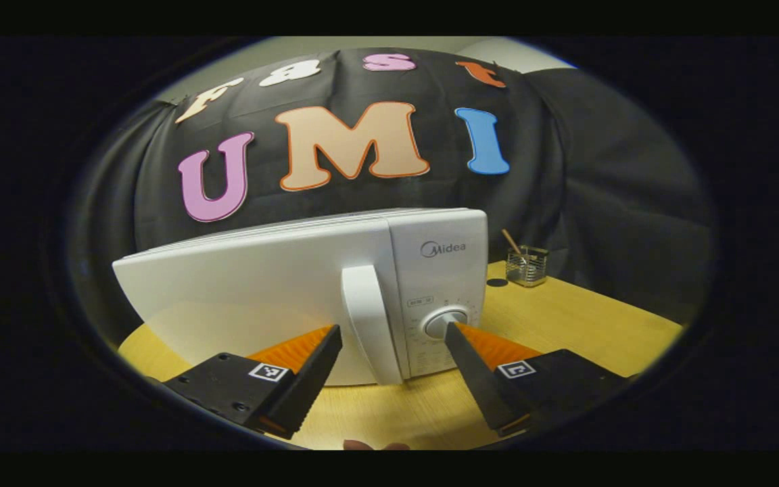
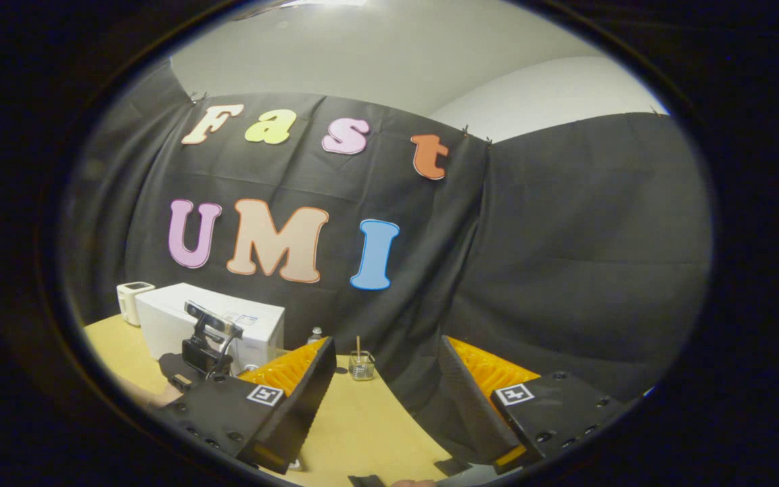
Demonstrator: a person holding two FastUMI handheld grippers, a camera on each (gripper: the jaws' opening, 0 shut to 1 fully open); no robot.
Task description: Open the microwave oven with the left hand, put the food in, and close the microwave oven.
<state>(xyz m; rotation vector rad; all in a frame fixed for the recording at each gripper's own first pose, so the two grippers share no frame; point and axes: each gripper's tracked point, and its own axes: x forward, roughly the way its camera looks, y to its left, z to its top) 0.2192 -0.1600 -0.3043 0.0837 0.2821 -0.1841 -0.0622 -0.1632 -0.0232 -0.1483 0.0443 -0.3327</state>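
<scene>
A: Microwave oven [image 1: 261, 284] status relative to the left gripper [image 1: 393, 338]?

B: Left jaws stand apart and hold nothing. The door handle [image 1: 366, 325] lies dead ahead, between the two fingers in the left gripper view and beyond their tips. Its long axis runs upright, so the jaws straddle it crosswise. No contact is visible yet. The dial [image 1: 445, 323] sits just beside the handle, next to the tip of the finger on that side of the view.

A: Door condition?

B: Closed, judging by the flush front. The oven stands on the counter [image 1: 565, 318].

A: Right gripper [image 2: 386, 379]?

B: Its jaws are also apart and empty. It hangs well back; the right gripper view shows the oven [image 2: 214, 325] far off, with the other gripper [image 2: 203, 348] in front of it. The left is clearly nearer, as the task requires.

A: Containers?

B: A small wire holder [image 1: 527, 265] stands behind the oven's dial side, with a stick in it. A small white appliance [image 2: 134, 302] sits at the oven's far end. Food cannot be identified.

A: Next requirement?

B: Probably advance, close on the handle, pull outward.
</scene>
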